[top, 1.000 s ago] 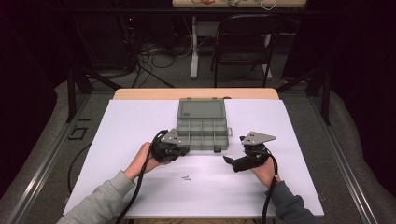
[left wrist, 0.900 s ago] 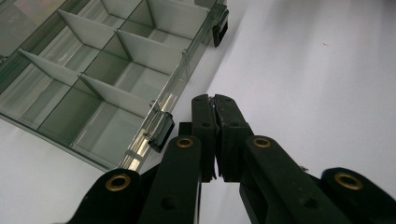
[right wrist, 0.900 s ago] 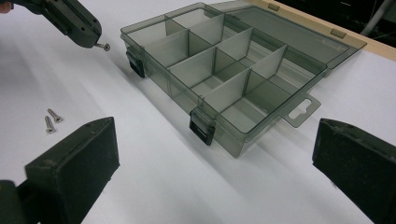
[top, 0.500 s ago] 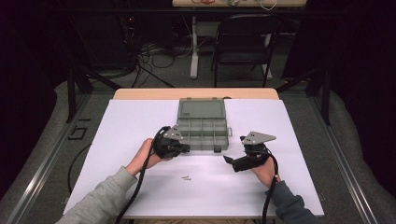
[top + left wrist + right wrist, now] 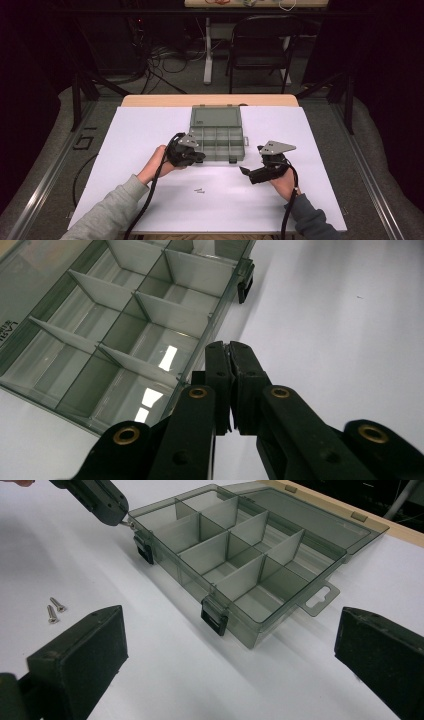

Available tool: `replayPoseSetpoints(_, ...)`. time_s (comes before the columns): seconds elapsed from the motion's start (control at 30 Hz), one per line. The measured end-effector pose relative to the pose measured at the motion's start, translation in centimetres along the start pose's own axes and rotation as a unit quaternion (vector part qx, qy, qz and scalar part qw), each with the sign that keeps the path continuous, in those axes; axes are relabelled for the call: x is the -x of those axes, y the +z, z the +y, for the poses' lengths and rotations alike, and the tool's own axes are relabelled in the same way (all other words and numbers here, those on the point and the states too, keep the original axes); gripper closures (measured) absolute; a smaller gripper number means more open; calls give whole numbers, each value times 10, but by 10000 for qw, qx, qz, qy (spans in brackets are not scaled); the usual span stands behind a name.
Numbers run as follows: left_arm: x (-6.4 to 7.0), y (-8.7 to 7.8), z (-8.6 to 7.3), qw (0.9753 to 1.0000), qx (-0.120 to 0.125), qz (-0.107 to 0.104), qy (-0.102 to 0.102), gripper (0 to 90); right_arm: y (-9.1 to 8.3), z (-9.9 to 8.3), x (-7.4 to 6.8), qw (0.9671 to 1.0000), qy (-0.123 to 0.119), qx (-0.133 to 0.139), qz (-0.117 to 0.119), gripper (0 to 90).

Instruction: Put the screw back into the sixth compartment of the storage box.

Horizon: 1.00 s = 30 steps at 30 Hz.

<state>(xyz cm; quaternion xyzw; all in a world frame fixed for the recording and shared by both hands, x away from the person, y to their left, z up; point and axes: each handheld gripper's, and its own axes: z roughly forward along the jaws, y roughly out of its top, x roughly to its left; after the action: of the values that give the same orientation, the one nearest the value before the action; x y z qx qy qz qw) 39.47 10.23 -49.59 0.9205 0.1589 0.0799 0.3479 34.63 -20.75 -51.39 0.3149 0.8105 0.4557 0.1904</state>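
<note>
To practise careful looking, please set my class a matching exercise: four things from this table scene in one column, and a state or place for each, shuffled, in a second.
Things:
1. left gripper
2. right gripper
3. organiser box
4. two screws

States or places:
A. lid lying open, compartments empty
B. jaws wide apart
C. loose on the white sheet, nearer the person than the box
D. jaws pressed together at the box's front corner

Pairs: 1-D, 2-B, 3-A, 4-C
</note>
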Motion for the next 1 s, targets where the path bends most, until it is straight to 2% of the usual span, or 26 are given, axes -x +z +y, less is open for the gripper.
replayPoseSetpoints(0.57, -5, 2, 8, 10000, -12, 43, 49, 878, -1, 0, 0, 10000, 22, 30, 7, 0)
replayPoseSetpoints(1.0, -13, 1, 22, 9998, -11, 156, 83, 878, -1, 1, -1, 10000, 5, 33, -5, 0)
